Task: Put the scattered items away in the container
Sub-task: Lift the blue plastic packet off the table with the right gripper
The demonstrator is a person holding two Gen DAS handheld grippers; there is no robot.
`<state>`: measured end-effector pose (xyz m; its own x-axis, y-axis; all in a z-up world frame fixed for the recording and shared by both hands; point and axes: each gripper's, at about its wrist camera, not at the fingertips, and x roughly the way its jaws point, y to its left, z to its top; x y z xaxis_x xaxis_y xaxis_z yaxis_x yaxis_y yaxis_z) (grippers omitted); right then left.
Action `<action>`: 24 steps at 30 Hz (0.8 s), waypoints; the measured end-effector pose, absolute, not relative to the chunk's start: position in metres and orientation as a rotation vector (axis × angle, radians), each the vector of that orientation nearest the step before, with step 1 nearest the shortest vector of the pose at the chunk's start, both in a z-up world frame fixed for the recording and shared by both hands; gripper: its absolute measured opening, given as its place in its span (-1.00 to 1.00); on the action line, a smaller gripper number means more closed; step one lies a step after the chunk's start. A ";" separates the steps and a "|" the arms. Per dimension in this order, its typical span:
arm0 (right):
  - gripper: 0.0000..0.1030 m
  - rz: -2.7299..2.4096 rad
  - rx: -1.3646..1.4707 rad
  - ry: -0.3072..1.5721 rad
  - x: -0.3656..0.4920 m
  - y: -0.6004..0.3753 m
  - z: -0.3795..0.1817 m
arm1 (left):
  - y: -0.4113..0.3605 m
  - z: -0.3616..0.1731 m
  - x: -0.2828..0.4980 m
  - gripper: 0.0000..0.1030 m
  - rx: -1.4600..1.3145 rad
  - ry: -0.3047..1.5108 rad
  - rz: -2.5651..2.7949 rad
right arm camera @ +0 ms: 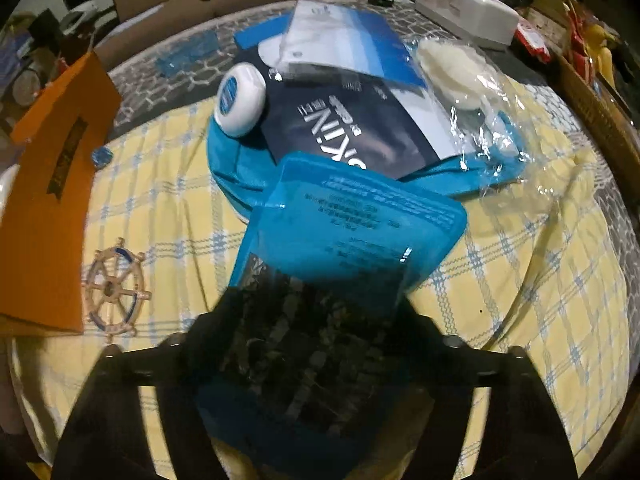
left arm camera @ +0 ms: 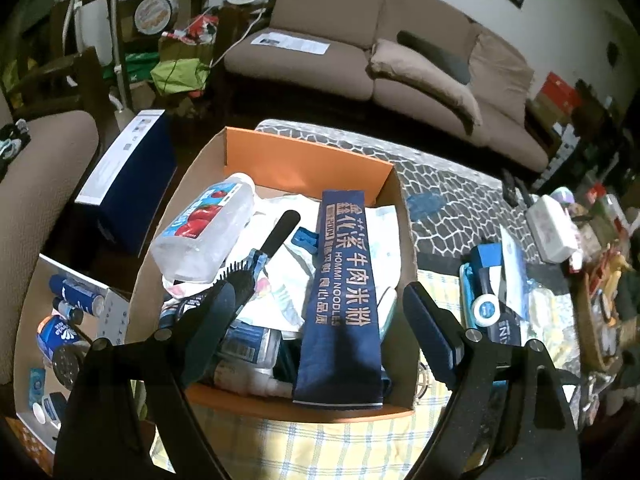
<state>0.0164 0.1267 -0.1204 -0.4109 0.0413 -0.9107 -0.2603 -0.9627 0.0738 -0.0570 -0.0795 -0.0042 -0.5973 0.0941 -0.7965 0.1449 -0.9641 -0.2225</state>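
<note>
Right wrist view: right hand-held gripper (right arm camera: 316, 312) pinching blue pouch (right arm camera: 352, 232); left hand-held gripper (left arm camera: 320, 312) spread over cardboard box (left arm camera: 308, 160).

Brown sofa (left arm camera: 400, 40), loose cushion (left arm camera: 424, 80), ship's-wheel ornament (right arm camera: 116, 292), white case (right arm camera: 464, 8)

Orange box (left arm camera: 308, 160), navy noodle packet (left arm camera: 340, 300), yellow-and-blue checked cloth (right arm camera: 160, 208), a seemingly translucent blue pouch (right arm camera: 352, 232).

One cardboard box (left arm camera: 308, 152), one water bottle (left arm camera: 208, 228), one hairbrush (left arm camera: 256, 264), one noodle packet (left arm camera: 340, 292)
</note>
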 end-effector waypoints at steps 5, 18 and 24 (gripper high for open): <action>-0.49 2.551 -1.582 0.419 0.027 0.137 -0.106 | -0.081 -0.004 -0.057 0.64 1.400 0.432 -2.750; -0.68 2.817 -1.643 0.551 0.015 0.111 -0.084 | -0.076 -0.004 -0.054 0.64 1.403 0.415 -2.768; -0.56 2.795 -1.683 0.523 0.007 0.096 -0.098 | -0.076 -0.002 -0.051 0.64 1.404 0.432 -2.776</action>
